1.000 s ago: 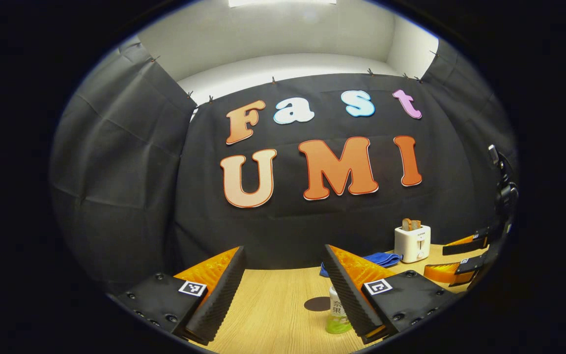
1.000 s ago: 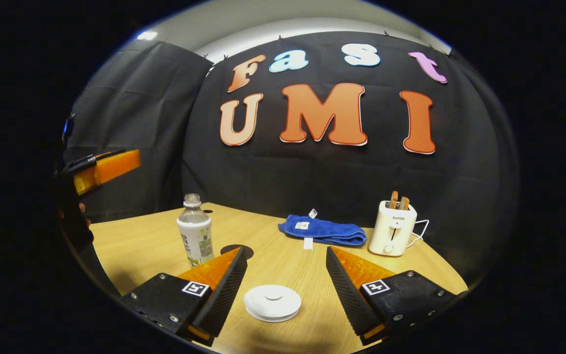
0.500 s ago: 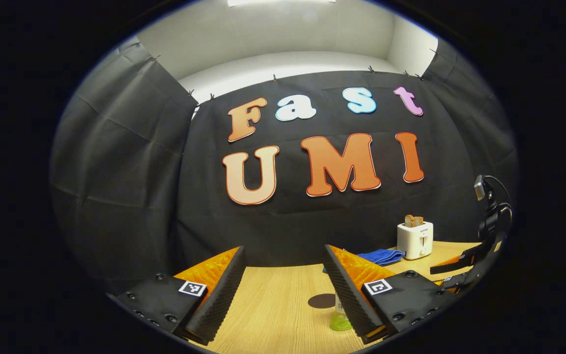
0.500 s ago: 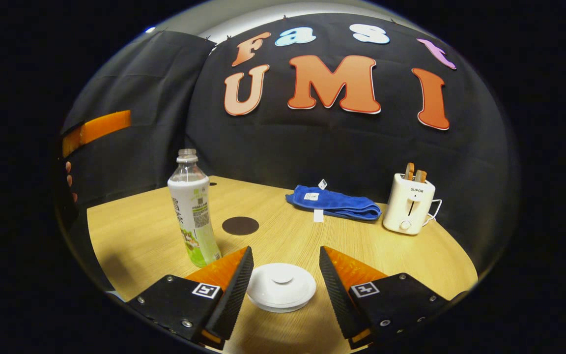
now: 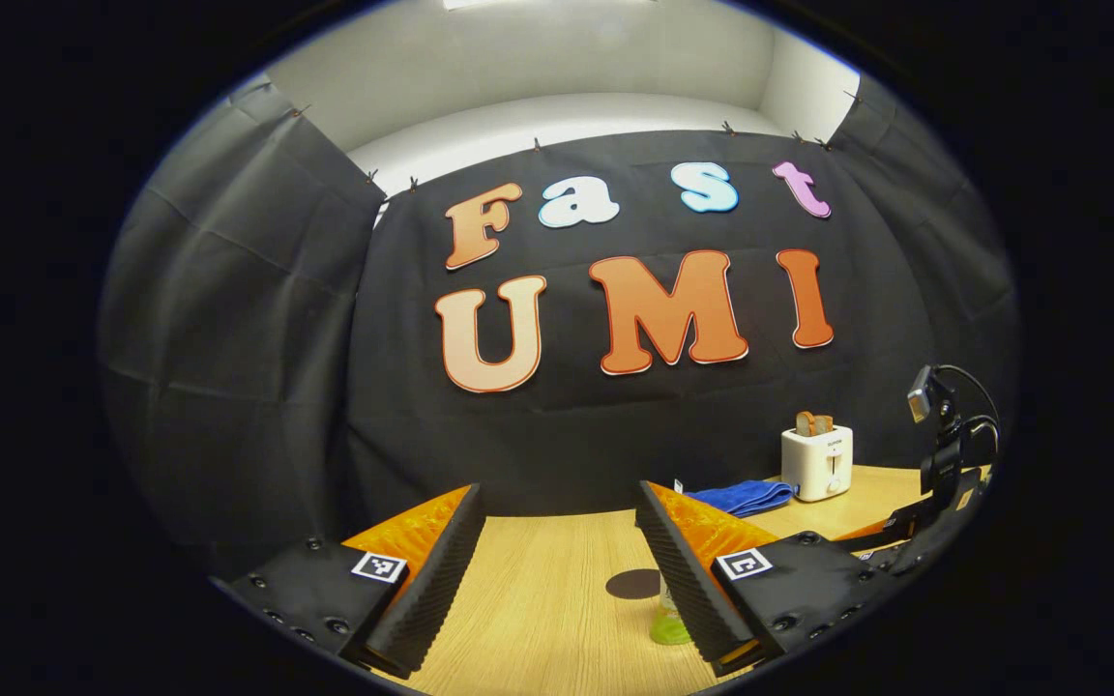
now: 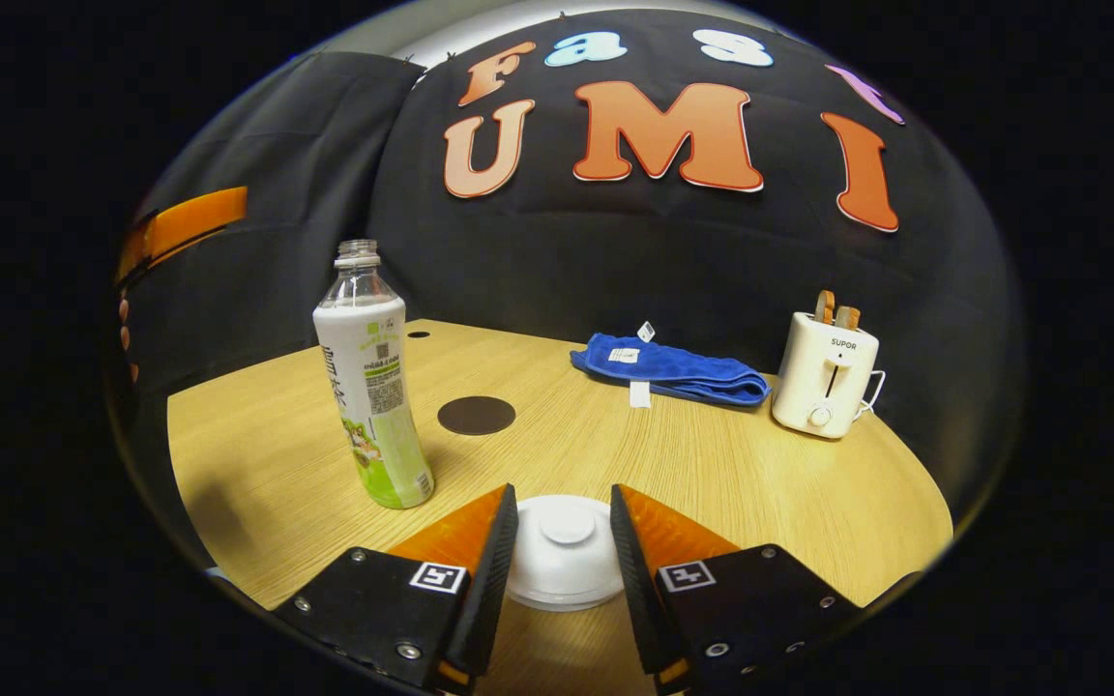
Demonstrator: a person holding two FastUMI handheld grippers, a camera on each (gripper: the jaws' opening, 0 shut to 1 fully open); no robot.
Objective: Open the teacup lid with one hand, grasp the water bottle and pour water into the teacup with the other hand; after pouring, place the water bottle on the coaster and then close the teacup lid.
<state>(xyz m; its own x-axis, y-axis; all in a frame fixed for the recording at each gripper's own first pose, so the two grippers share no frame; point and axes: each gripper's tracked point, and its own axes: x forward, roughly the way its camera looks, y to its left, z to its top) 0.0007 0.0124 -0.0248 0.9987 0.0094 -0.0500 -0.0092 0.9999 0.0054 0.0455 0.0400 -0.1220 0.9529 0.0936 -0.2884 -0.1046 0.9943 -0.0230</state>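
Right gripper narrows around the teacup lid

Left gripper (image 5: 557,570) stays wide apart above the tabletop (image 6: 712,464); the water bottle (image 6: 368,387) stands upright left of the coaster (image 6: 476,415). Right gripper (image 6: 564,551) has narrowed since half a second ago, flanking the teacup lid (image 6: 565,551) (contact unclear).

In the right gripper view, the teacup lid (image 6: 565,551) lies on the table (image 6: 731,474) at 6 o'clock, between the right gripper's (image 6: 564,556) fingers. The water bottle (image 6: 368,379) stands upright at 9 o'clock, with the coaster (image 6: 476,415) just beyond it, toward the wall. The towel (image 6: 673,369) lies at 1 o'clock, before the wall; the toaster (image 6: 826,372) stands at 3 o'clock, right of the towel.
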